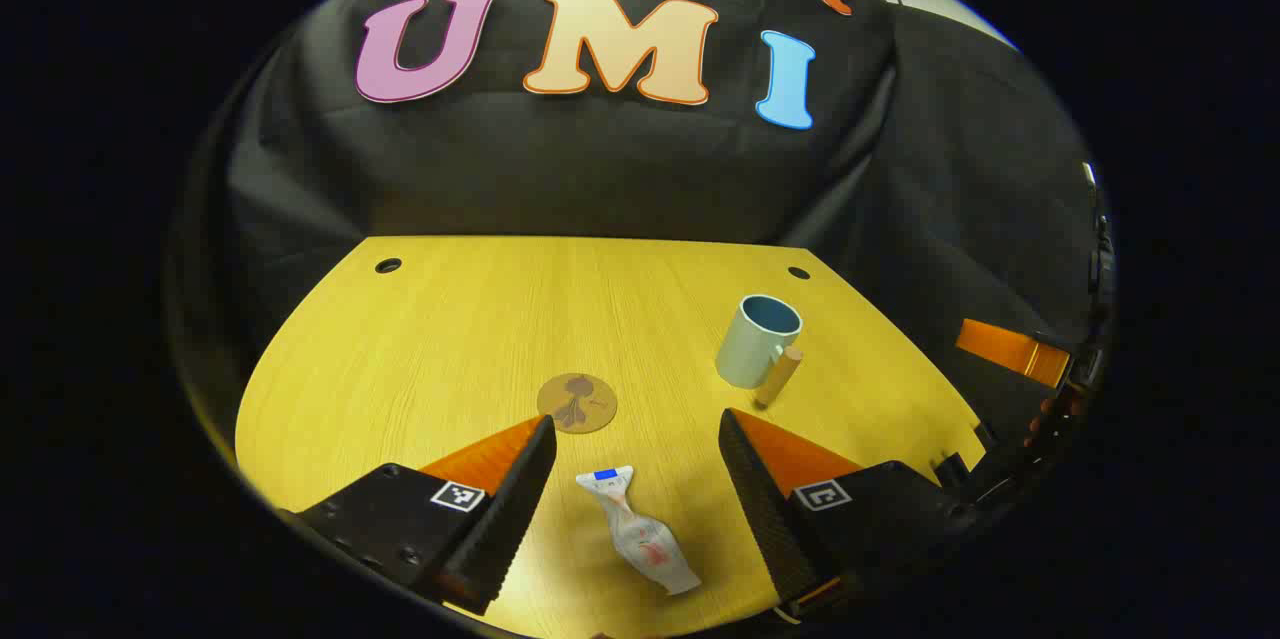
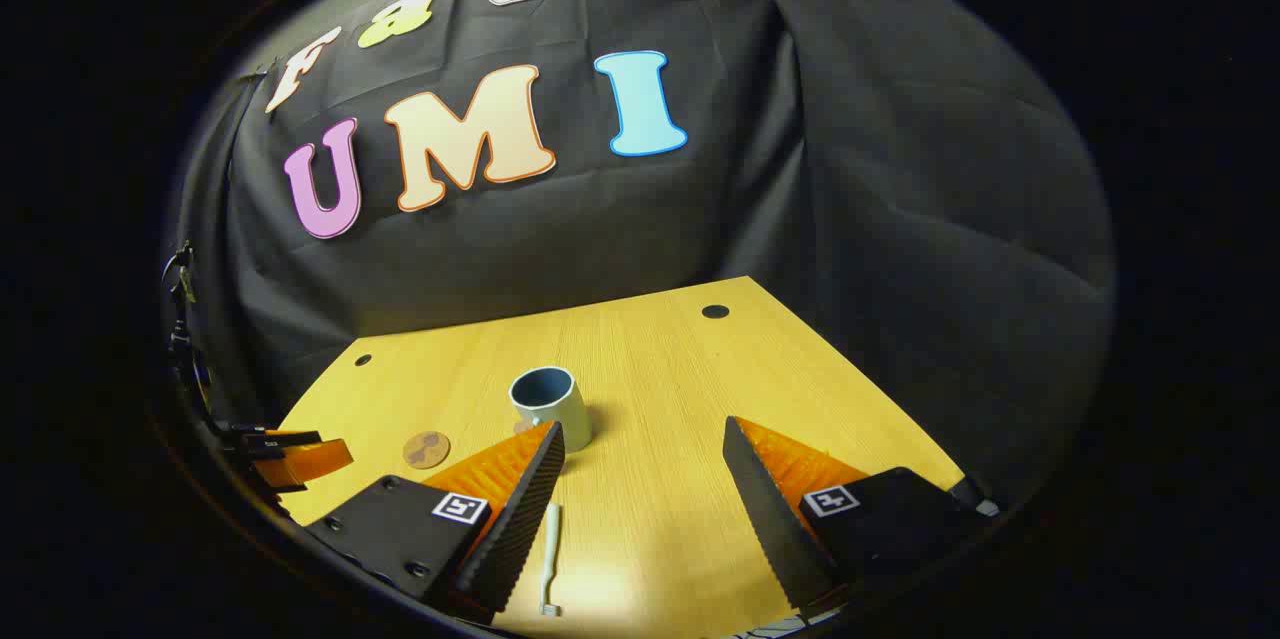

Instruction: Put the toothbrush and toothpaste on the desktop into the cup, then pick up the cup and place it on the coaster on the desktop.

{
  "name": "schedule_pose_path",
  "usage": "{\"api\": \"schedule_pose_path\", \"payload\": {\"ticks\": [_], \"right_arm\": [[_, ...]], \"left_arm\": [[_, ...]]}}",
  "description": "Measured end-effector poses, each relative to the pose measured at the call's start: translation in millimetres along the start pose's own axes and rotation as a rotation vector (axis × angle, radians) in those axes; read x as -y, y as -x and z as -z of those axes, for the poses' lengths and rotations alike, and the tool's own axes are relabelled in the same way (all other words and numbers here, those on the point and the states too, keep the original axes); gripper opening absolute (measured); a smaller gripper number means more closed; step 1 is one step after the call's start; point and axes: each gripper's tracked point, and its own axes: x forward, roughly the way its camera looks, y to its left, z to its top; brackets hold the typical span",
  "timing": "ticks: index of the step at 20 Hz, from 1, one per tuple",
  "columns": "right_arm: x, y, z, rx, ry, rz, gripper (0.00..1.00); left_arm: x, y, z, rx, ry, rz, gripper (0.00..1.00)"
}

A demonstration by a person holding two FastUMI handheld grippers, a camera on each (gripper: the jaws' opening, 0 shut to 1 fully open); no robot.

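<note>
A white toothpaste tube (image 1: pixel 638 531) lies flat on the yellow desktop (image 1: pixel 480 339), between the spread fingers of my left gripper (image 1: pixel 637 479), which is open and holds nothing. A round brown coaster (image 1: pixel 577 402) lies just beyond it. The pale green cup (image 1: pixel 757 341) with a wooden handle stands upright at the right. In the right gripper view a white toothbrush (image 2: pixel 549 557) lies by the left finger of my right gripper (image 2: pixel 640 484), open above the desktop (image 2: pixel 680 369). The cup (image 2: pixel 552 406) stands ahead of it, the coaster (image 2: pixel 427 449) to the left.
Two cable holes (image 1: pixel 388 266) (image 1: pixel 798 272) mark the desk's far edge by the black cloth wall. The other gripper (image 1: pixel 1010 349) shows at the right edge of the left gripper view, and at the left edge (image 2: pixel 295 459) of the right gripper view.
</note>
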Motion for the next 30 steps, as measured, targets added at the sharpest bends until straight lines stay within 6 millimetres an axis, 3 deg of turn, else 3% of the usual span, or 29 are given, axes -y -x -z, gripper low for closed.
{"api": "schedule_pose_path", "payload": {"ticks": [3,4,5,6,8,9,10,14,16,17,18,23,24,25,29,30], "right_arm": [[-5,-2,4,-0.008,0.008,0.001,0.98],[-7,-3,5,-0.012,0.007,-0.003,0.94],[-10,-3,6,-0.018,0.006,-0.007,0.98],[-12,-3,9,-0.026,0.008,-0.011,0.94],[-15,-2,15,-0.040,0.016,-0.017,0.98],[-16,-2,17,-0.048,0.021,-0.020,0.94],[-16,-1,21,-0.061,0.023,-0.021,0.98],[-17,-3,26,-0.090,0.028,-0.020,0.94],[-18,-3,29,-0.100,0.037,-0.021,0.98],[-18,-3,31,-0.110,0.046,-0.022,0.94],[-19,-2,36,-0.124,0.058,-0.027,0.98],[-29,-6,63,-0.247,0.137,-0.059,0.98],[-34,-10,71,-0.277,0.153,-0.074,0.94],[-40,-14,78,-0.308,0.167,-0.089,0.98],[-66,-29,105,-0.432,0.217,-0.154,0.94],[-72,-35,111,-0.464,0.229,-0.164,0.98]], "left_arm": [[-4,1,0,-0.002,0.019,-0.009,0.95],[-5,2,1,-0.001,0.020,-0.009,0.95],[-6,3,1,-0.001,0.020,-0.011,0.96],[-8,3,2,-0.001,0.021,-0.013,0.95],[-11,4,6,-0.005,0.031,-0.017,0.95],[-11,4,7,-0.010,0.040,-0.017,0.96],[-13,5,9,-0.012,0.047,-0.020,0.95],[-25,6,15,-0.026,0.046,-0.062,0.95],[-31,5,19,-0.032,0.054,-0.081,0.95],[-31,5,21,-0.036,0.067,-0.081,0.95],[-30,6,24,-0.043,0.082,-0.075,0.96],[-38,11,38,-0.068,0.134,-0.099,0.95],[-42,13,41,-0.074,0.137,-0.106,0.95],[-46,14,43,-0.080,0.134,-0.114,0.95],[-61,18,52,-0.098,0.122,-0.146,0.95],[-63,19,55,-0.103,0.123,-0.152,0.95]]}}
